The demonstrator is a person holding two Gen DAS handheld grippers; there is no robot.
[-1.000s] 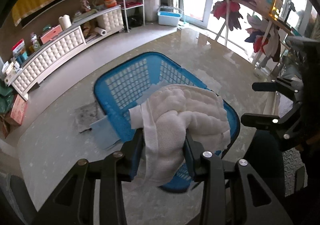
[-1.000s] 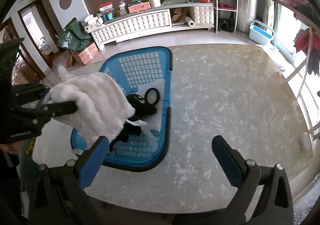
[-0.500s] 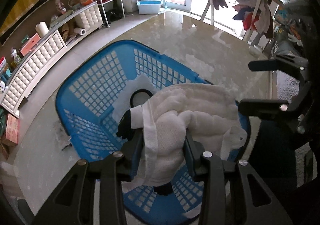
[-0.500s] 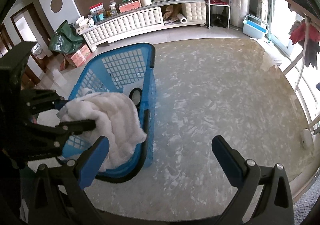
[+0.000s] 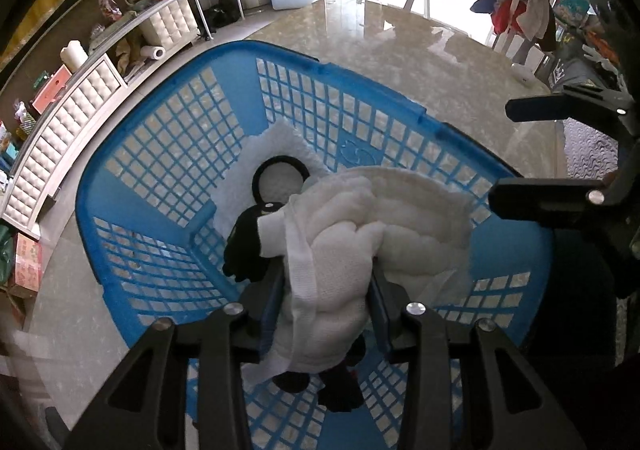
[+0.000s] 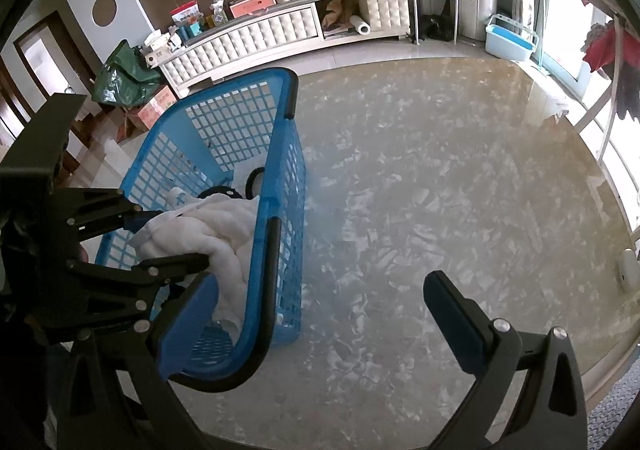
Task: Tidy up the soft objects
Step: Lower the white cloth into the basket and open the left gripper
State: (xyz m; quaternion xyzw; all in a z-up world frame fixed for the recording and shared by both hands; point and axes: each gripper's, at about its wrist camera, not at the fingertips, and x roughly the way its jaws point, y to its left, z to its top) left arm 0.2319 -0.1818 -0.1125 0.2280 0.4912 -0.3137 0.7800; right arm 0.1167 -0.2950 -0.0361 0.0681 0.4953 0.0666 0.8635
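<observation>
My left gripper (image 5: 326, 282) is shut on a white fluffy towel (image 5: 360, 226) and holds it inside the blue lattice basket (image 5: 168, 153), just above its floor. In the right wrist view the same towel (image 6: 212, 226) hangs between the left gripper's fingers (image 6: 168, 240) below the basket rim (image 6: 276, 217). A black ring (image 5: 280, 179) on a white cloth (image 5: 276, 141) and a black soft item (image 5: 244, 250) lie in the basket. My right gripper (image 6: 320, 314) is open and empty, beside the basket's right wall.
The basket stands on a glossy marbled table (image 6: 440, 177). A white tufted sideboard (image 6: 256, 37) with clutter runs along the far wall. A light blue tub (image 6: 510, 37) sits on the floor. A drying rack with clothes (image 5: 516, 5) stands to the right.
My left gripper has lowered the towel from above the rim down into the basket. The right gripper has dropped lower beside the basket, still open.
</observation>
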